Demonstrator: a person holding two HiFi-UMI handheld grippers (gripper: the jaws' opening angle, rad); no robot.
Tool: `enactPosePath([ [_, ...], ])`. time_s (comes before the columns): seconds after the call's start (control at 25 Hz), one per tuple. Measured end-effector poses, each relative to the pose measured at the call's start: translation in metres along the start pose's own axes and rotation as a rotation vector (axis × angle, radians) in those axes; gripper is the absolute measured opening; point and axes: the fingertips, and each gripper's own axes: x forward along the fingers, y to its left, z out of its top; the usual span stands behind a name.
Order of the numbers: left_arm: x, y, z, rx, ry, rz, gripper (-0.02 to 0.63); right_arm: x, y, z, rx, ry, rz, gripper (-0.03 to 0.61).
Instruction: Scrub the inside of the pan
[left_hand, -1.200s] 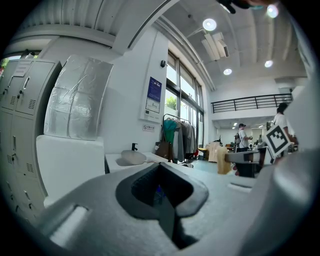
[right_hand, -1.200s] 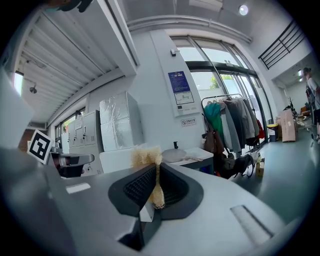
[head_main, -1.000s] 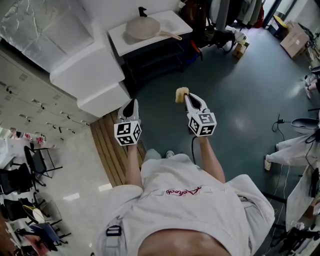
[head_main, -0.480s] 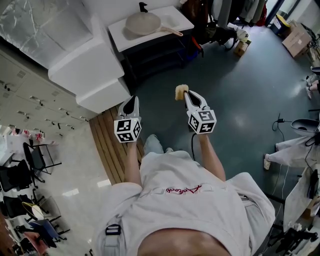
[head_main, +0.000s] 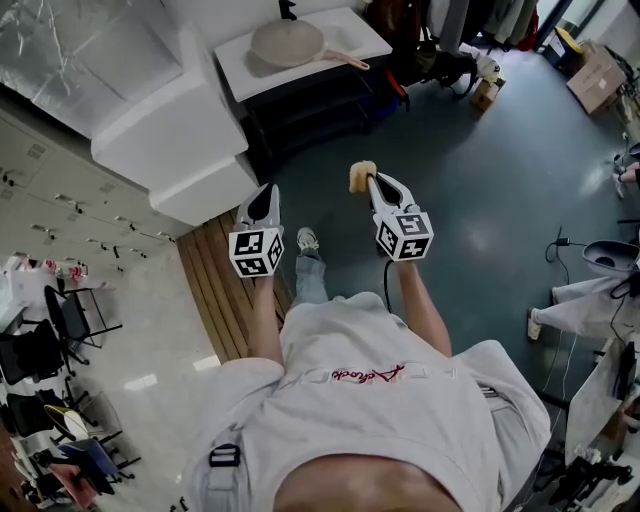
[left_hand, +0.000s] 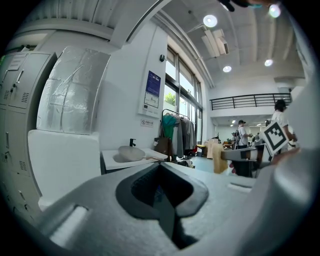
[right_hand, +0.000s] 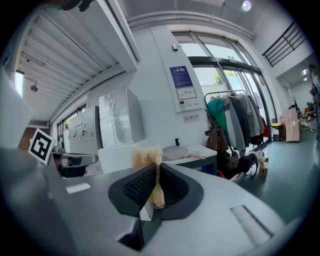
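Flooring (head_main: 480, 170) of dark blue-green fills most of the head view, bordered on the left by a strip of wooden boards (head_main: 215, 290). White blocks (head_main: 170, 130) are stacked like steps beside a row of lockers (head_main: 50, 190). The pan (head_main: 290, 44) is seen well ahead, lying on a white table (head_main: 345, 28) with its handle pointed right; whether it lies face up cannot be made out at this range. The left gripper (head_main: 263, 197) and the right gripper (head_main: 374, 182) are held side by side over the floor, far short of the table. A yellow sponge (head_main: 360, 177) is seen at the right gripper's tip.

In the left gripper view, the jaws are pressed together with nothing between them. The table and pan are framed beyond them, against a white wall, with a clothes rack (left_hand: 176, 132) and tall windows further right.

In the right gripper view, the jaws are clamped on the sponge, whose frayed top stands above them. The pan, table and clothes rack are again visible behind, under a high ceiling.
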Motion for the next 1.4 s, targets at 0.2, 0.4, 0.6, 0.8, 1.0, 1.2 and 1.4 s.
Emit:
enactPosePath([
  [0.2,0.024,0.014,0.001,-0.012,0.001,0.0,-0.002,0.025,-0.007,0.001,-0.005,0.011,-0.001,0.029],
  [0.4,0.058,0.027,0.002,-0.021,0.01,-0.012,-0.002,0.055,-0.018,0.004,-0.011,0.026,0.0,0.029],
  [0.6,0.097,0.044,0.006,-0.036,0.015,-0.021,-0.002,0.089,-0.031,0.011,-0.015,0.038,-0.003,0.029],
  [0.8,0.138,0.062,0.017,-0.045,0.016,-0.038,-0.001,0.13,-0.042,0.024,-0.021,0.047,-0.007,0.029],
  [1.0,0.18,0.088,0.034,-0.044,0.02,-0.05,-0.002,0.178,-0.049,0.044,-0.027,0.047,-0.005,0.029],
  [1.2,0.217,0.121,0.052,-0.038,0.014,-0.052,-0.002,0.227,-0.055,0.059,-0.028,0.051,-0.008,0.029],
  [1.4,0.249,0.155,0.065,-0.049,0.011,-0.048,-0.002,0.276,-0.054,0.071,-0.039,0.063,-0.002,0.029],
])
